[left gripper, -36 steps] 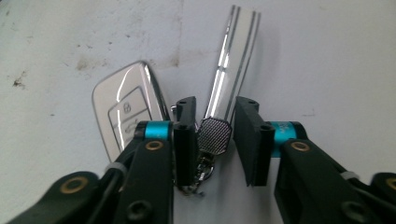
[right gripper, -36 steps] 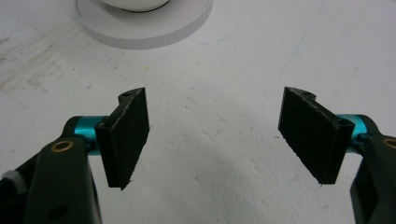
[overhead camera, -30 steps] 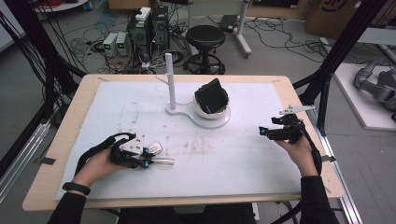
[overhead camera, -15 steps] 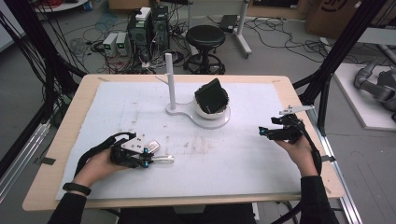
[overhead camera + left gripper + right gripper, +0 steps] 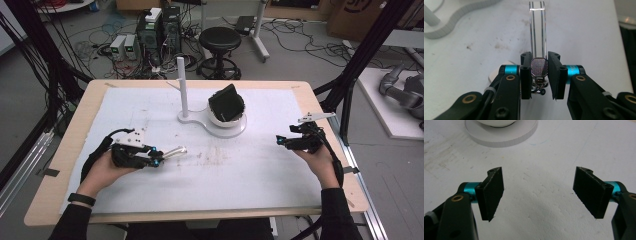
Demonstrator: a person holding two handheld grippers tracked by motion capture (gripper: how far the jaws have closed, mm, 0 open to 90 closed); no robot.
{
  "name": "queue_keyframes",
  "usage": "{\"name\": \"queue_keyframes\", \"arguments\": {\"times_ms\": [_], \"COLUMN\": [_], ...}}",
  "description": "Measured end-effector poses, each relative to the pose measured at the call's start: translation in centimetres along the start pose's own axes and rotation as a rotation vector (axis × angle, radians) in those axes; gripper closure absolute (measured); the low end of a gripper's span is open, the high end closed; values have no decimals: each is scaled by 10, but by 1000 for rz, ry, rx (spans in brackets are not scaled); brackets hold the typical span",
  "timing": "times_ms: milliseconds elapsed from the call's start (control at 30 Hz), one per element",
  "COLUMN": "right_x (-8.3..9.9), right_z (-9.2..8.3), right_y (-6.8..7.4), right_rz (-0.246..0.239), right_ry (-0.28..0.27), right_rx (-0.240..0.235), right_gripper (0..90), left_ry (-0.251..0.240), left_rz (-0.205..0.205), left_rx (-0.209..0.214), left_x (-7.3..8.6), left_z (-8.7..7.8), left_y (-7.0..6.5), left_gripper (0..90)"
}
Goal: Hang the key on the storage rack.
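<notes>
My left gripper (image 5: pixel 158 159) is at the front left of the white mat, lifted a little off it, and is shut on a clear, flat-sided stick (image 5: pixel 174 151) that points right toward the middle. In the left gripper view the pads (image 5: pixel 526 75) press on a textured metal piece (image 5: pixel 539 68) at the stick's near end, and the clear shaft (image 5: pixel 537 32) runs away from the gripper (image 5: pixel 539 72). My right gripper (image 5: pixel 281 141) rests low at the right side of the mat, pointing left. Its jaws stand wide open around bare mat in the right gripper view (image 5: pixel 541 192).
A white stand with an upright post (image 5: pixel 181 85) and a flat base (image 5: pixel 220 127) sits at the middle back. A white bowl (image 5: pixel 231 120) on that base holds a black block (image 5: pixel 226 102). The wooden table's edge (image 5: pixel 200 215) frames the mat; a stool (image 5: pixel 220 42) stands beyond.
My left gripper has risen slightly with the clear stick, whose far tip has lifted off the mat. The right gripper has stayed where it was.
</notes>
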State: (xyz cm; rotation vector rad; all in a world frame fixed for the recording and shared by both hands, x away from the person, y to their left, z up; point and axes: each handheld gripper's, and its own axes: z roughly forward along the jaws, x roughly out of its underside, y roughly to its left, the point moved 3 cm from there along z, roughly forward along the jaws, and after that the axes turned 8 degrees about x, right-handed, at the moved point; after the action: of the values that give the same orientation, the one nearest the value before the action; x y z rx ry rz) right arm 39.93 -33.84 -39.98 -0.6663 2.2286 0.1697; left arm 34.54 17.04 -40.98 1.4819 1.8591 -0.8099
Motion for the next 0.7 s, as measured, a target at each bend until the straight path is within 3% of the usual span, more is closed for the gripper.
{"name": "queue_keyframes", "arguments": {"times_ms": [33, 167, 400, 500, 600, 700], "right_x": [0, -1, -1, -1, -1, 0], "right_z": [0, 0, 0, 0, 0, 0], "right_y": [0, 0, 0, 0, 0, -1], "right_rz": [1, -4, -1, -2, 0, -2], "right_ry": [1, -4, -1, 1, 1, 0], "right_rx": [0, -1, 0, 0, 1, 0], "right_gripper": [253, 253, 253, 253, 253, 253], "left_ry": [-35, -79, -126, -148, -163, -221], "left_rz": [-14, -20, -30, -25, -23, -54], "left_rx": [0, -23, -86, -116, -132, -141], "left_x": [-7, -21, -41, -62, -71, -85], "left_z": [-5, -15, -30, -39, -44, -51], "left_y": [3, 11, 23, 33, 38, 50], "left_gripper": [736, 736, 736, 737, 736, 736]}}
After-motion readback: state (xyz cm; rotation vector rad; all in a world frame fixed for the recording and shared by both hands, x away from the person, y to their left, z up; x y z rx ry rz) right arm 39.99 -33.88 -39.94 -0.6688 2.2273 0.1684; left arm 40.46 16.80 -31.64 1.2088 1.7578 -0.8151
